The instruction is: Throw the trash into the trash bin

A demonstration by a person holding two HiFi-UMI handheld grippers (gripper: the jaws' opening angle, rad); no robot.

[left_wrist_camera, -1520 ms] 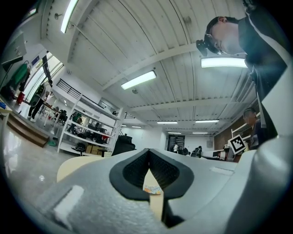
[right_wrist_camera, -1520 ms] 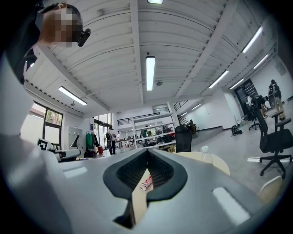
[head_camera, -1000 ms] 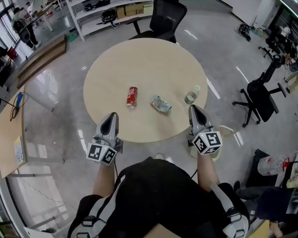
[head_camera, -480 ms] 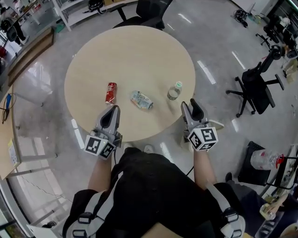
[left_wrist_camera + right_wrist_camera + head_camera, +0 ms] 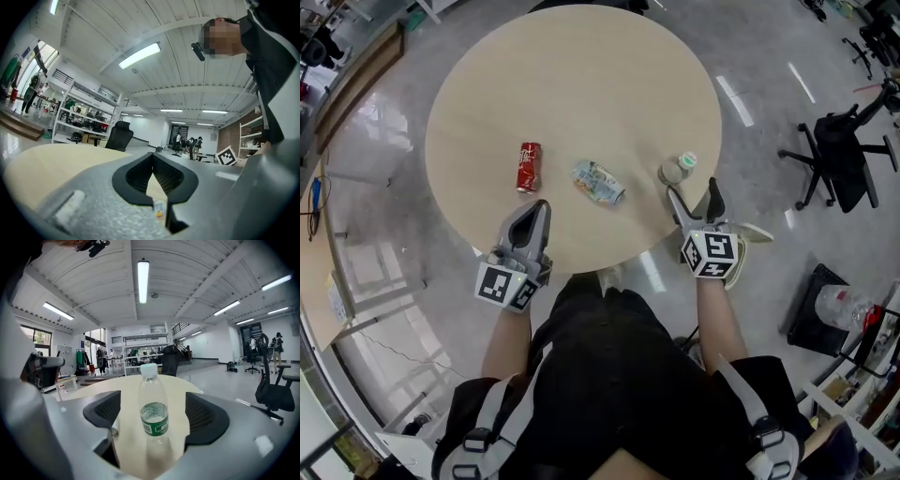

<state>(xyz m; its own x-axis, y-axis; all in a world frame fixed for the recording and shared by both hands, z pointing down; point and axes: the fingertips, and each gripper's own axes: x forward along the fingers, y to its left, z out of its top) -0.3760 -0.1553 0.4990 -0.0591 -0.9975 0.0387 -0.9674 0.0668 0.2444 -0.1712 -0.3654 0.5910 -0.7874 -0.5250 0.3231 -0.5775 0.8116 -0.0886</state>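
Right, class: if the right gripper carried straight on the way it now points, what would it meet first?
Most likely the plastic bottle, upright on the table. The right gripper has just been opening its jaws; they frame the bottle without touching it. How far ahead is unclear.

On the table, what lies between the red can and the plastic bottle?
A crumpled snack wrapper lies between the red can and the plastic bottle, touching neither; the head view shows it.
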